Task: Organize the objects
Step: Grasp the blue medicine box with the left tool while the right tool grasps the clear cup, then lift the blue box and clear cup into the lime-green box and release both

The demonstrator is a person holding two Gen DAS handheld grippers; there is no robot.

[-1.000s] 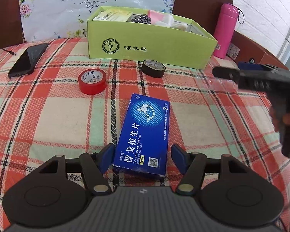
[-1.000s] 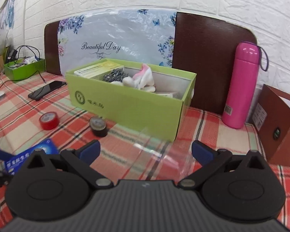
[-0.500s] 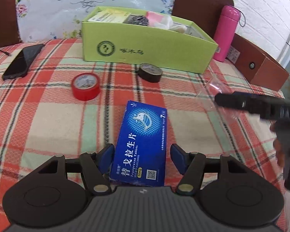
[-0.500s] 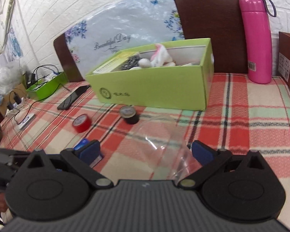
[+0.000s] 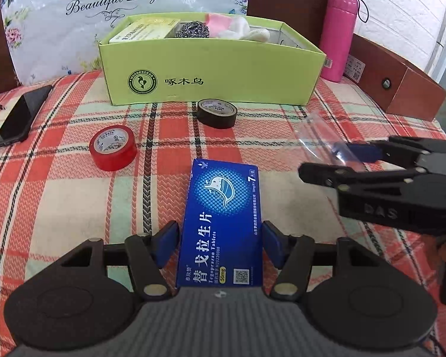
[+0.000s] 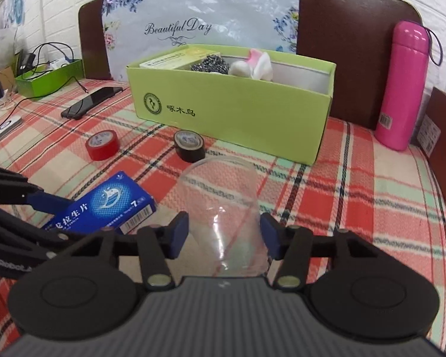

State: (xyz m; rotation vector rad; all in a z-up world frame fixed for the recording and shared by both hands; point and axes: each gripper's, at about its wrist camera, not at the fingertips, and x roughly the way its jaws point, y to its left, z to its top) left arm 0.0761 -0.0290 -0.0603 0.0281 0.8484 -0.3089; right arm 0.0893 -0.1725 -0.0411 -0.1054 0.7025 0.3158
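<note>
**Item list: blue tablet box, clear cup, tape rolls, green box**

Blue tablet box (image 5: 223, 226): printed "Tegoprazan Tablets", "50mg", "7", Chinese chars, QR code at near end. Laid flat on plaid tablecloth (image 5: 59, 202); long axis runs away from the left wrist cam, far end toward the green box (image 5: 211, 74). Left gripper (image 5: 220, 242) is set astride its near end, jaws partly open; pads close to both long sides, contact cannot be told.

Clear plastic cup (image 6: 223, 208): on its side, mouth toward the green box, base toward the right wrist cam. Right gripper (image 6: 223, 235): jaws just closed in, cup between them; right pad at cup wall, firm grip not confirmed.

Green box: marked "WOODPECKER" round logo w/ three Chinese chars; steel scourer, white cloth, yellow-white carton seen inside.

Red tape roll (image 5: 113, 147) and black tape roll (image 5: 217, 113): flat, between tablet box and green box.

Backdrop reads "Beautiful Day".
</note>
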